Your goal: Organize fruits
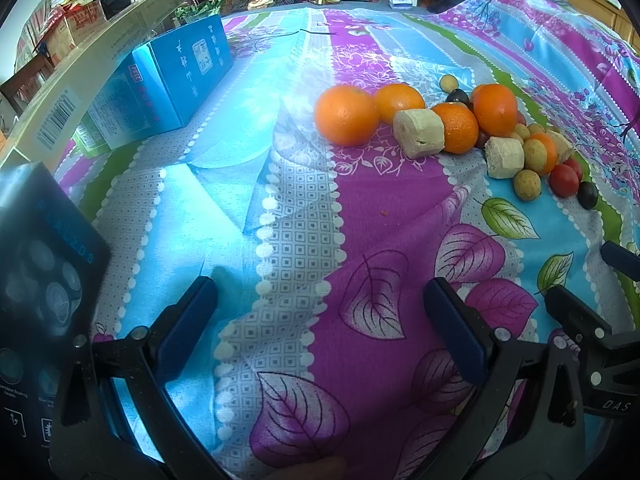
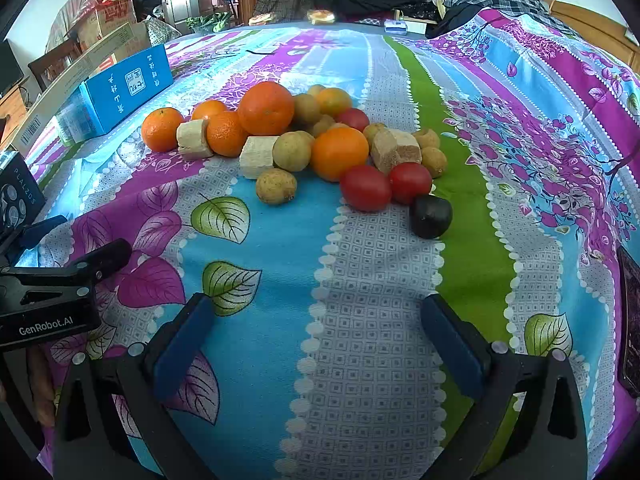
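Observation:
A heap of fruit lies on the flowered cloth (image 2: pixel 360 320): several oranges (image 2: pixel 265 108), pale cut chunks (image 2: pixel 258 157), tan round fruits (image 2: pixel 276 186), red tomatoes (image 2: pixel 365 188) and a dark plum (image 2: pixel 431 216). In the left wrist view the heap sits far right, with the nearest orange (image 1: pixel 346 115) and a chunk (image 1: pixel 419 133). My left gripper (image 1: pixel 320 316) is open and empty, well short of the fruit. My right gripper (image 2: pixel 316 332) is open and empty, in front of the heap. The left gripper (image 2: pixel 60 280) shows at the left edge of the right wrist view.
A blue carton (image 1: pixel 176 76) lies at the back left beside a long cardboard box (image 1: pixel 80 80). A dark box (image 1: pixel 36 280) stands close on the left. A dark phone-like slab (image 2: pixel 630 320) lies at the right edge. Clutter and clothes stand behind the table.

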Demonstrator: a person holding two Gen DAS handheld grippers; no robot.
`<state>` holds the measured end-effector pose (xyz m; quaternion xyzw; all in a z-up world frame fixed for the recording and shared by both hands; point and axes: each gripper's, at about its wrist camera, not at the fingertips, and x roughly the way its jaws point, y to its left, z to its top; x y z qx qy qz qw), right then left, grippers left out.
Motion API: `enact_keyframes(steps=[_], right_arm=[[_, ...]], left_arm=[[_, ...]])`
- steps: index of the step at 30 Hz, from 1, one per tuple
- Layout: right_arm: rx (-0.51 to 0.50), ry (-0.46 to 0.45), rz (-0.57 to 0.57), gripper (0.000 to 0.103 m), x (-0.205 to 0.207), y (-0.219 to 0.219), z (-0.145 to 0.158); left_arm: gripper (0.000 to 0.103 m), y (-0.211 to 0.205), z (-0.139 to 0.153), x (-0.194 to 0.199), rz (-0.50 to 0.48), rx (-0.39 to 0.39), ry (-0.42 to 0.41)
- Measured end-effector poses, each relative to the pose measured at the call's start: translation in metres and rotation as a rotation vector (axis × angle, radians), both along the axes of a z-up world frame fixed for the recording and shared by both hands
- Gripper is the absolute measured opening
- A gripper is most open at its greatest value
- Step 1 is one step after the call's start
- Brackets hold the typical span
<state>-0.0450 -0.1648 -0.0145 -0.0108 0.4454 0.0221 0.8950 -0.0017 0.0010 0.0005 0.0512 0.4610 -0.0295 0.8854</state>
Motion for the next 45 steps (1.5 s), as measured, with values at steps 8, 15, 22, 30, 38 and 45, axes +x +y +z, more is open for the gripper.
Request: enact_keyframes(steps=[8, 15, 22, 30, 38, 45], right_arm=[[0.0, 0.0, 0.0, 0.103, 0.0, 0.0, 0.0], [0.0, 0.0, 0.0, 0.103, 0.0, 0.0, 0.0], [0.0, 0.0, 0.0, 0.103, 0.0, 0.0, 0.0], [-0.003, 0.0, 0.0, 0.103, -0.001, 0.0, -0.002], [-0.001, 0.006, 0.002, 0.103, 0.001, 0.0, -0.001], [0.073, 0.057, 0.056, 0.103, -0.007, -0.01, 0.01]], left_arm=[[0.103, -0.001, -0.001, 0.004, 0.0, -0.001, 0.0], [0.103, -0.001, 0.0, 0.004, 0.0, -0.003, -0.001], [0.103, -0.001, 0.0, 0.004, 0.0, -0.003, -0.001], [0.103, 0.0, 0.0, 0.003, 0.001, -0.004, -0.002], [0.103, 0.002, 0.002, 0.003, -0.005, -0.018, 0.014], [0.088, 0.015, 0.022, 0.027, -0.015, -0.142, 0.05]])
